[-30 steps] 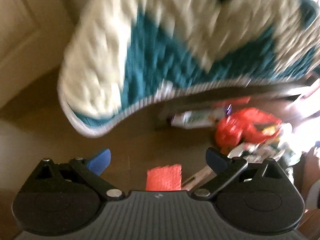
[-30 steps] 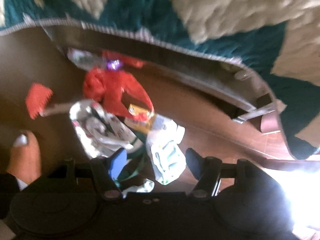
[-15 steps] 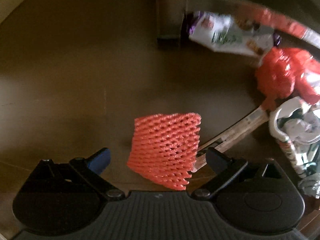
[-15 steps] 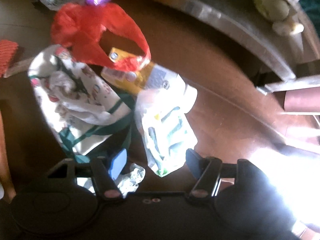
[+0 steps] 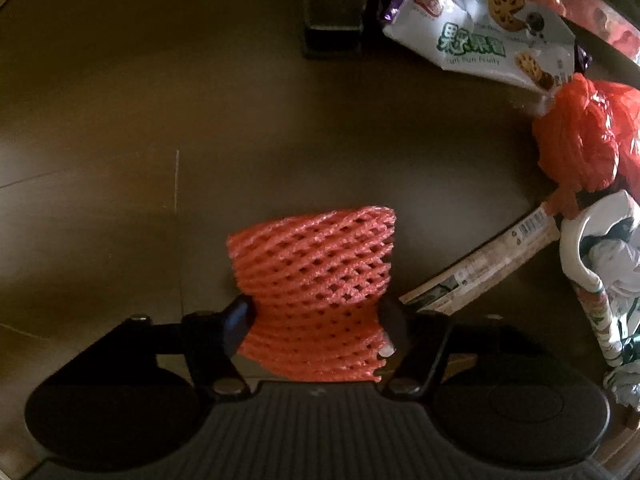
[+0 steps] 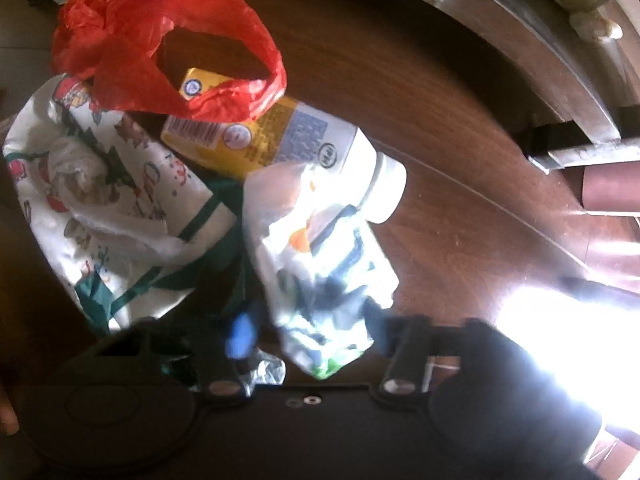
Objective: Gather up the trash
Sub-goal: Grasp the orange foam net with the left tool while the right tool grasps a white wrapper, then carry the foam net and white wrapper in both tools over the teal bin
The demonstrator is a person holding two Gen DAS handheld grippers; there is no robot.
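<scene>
Both grippers have dropped close to the floor (image 5: 120, 120) since the earlier pictures, and the quilt that filled the view then is gone. Their jaws have just been closing. The left gripper (image 5: 316, 330) points straight down and now pinches the orange foam net (image 5: 316, 280) at its near end, so the net bulges out above the pads and its long way runs away from the gripper. The right gripper (image 6: 308, 328) has its jaws on each side of the clear plastic wrapper (image 6: 320, 280); this part is blurry, so it looks held, but I am not sure the pads press it yet. Each hand is nearest to its own piece, so neither has to cross over. The pile sits on the wooden floor just out from a metal rail (image 6: 520, 32). In it are a red plastic bag (image 6: 140, 40), a printed paper bag (image 6: 100, 200), a yellow bottle (image 6: 260, 136) lying partly under the wrapper, a snack packet (image 5: 480, 28), and a flat strip of card (image 5: 488, 268) just beside the net. Lifting the wrapper may drag the bottle.
</scene>
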